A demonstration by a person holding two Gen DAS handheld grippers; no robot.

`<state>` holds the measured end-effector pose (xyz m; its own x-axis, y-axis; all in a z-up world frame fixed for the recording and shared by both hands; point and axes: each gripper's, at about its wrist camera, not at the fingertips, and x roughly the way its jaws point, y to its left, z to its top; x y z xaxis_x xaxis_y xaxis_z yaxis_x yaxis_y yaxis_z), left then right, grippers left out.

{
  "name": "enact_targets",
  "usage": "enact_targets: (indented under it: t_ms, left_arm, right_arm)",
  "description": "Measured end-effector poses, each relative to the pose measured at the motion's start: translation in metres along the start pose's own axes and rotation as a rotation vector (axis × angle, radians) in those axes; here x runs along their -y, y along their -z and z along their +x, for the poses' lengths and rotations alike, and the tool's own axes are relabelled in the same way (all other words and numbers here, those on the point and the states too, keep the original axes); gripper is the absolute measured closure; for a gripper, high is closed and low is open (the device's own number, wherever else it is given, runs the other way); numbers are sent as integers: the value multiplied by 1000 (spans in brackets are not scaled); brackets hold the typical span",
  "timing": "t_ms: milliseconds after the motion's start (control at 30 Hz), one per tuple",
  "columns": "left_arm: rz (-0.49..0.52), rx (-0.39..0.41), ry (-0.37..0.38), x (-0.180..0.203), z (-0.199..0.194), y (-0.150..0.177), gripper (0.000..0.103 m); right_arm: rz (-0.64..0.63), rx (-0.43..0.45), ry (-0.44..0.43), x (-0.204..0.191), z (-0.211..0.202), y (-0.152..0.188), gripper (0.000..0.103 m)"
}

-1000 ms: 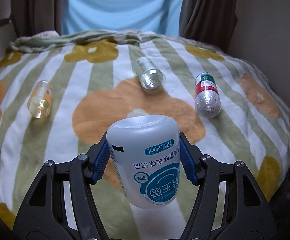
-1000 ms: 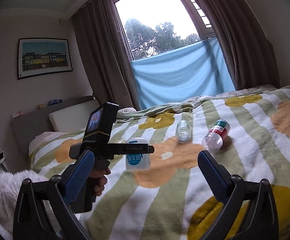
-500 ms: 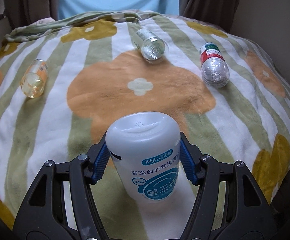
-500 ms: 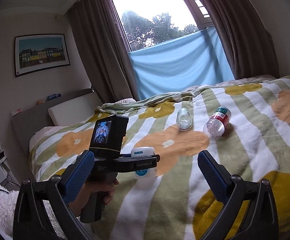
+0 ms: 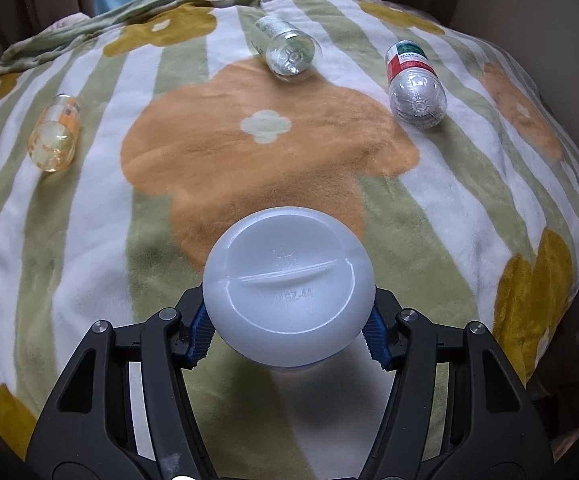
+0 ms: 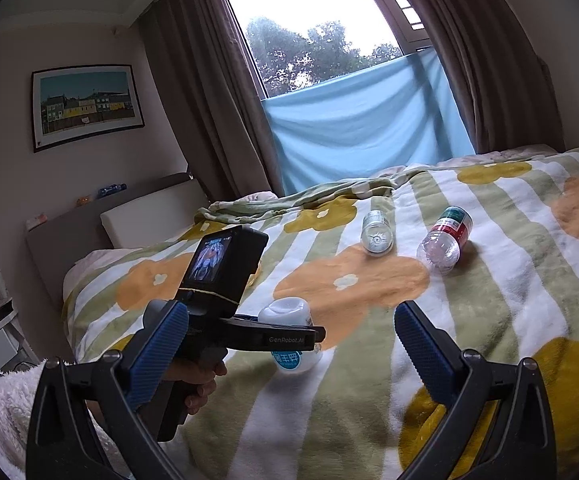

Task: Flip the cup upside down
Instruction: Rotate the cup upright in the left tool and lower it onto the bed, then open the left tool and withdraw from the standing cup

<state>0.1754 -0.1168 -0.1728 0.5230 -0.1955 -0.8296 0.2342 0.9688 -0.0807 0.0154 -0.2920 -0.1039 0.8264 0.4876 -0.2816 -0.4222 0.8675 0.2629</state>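
Left tongs (image 5: 288, 342) are closed on the white plastic cup (image 5: 288, 288) at mid-body, base uppermost, low over the blanket (image 5: 89, 240); contact with it cannot be confirmed. Right tongs (image 6: 289, 354) stand wide open, empty. Judged light, thin-walled and smooth: grip the flanks moderately to avoid crushing or slippage.

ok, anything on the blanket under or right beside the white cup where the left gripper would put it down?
Nothing visible. The white plastic cup is clamped base-up in the left gripper over bare striped flower blanket. The three clear plastic bottles lie farther away. The patch directly beneath the cup is hidden in both views.
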Motion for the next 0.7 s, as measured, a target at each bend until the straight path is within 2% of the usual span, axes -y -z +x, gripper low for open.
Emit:
enact_targets:
  t_ms: [100, 167, 200, 233, 700]
  left_arm:
    - [24, 26, -30, 4, -3, 2, 43]
    - [47, 33, -70, 8, -4, 2, 28]
    - [55, 41, -89, 9, -5, 2, 8]
    - [58, 57, -99, 9, -7, 2, 0]
    - [28, 79, -53, 2, -23, 3, 0]
  right_arm:
    - [-6, -2, -2, -2, -1, 0, 0]
    - [-4, -2, -3, -2, 0, 1, 0]
    - [-3, -3, -3, -2, 0, 0, 0]
    - [-3, -4, -3, -2, 1, 0, 0]
    - [-39, -34, -3, -12, 7, -3, 0]
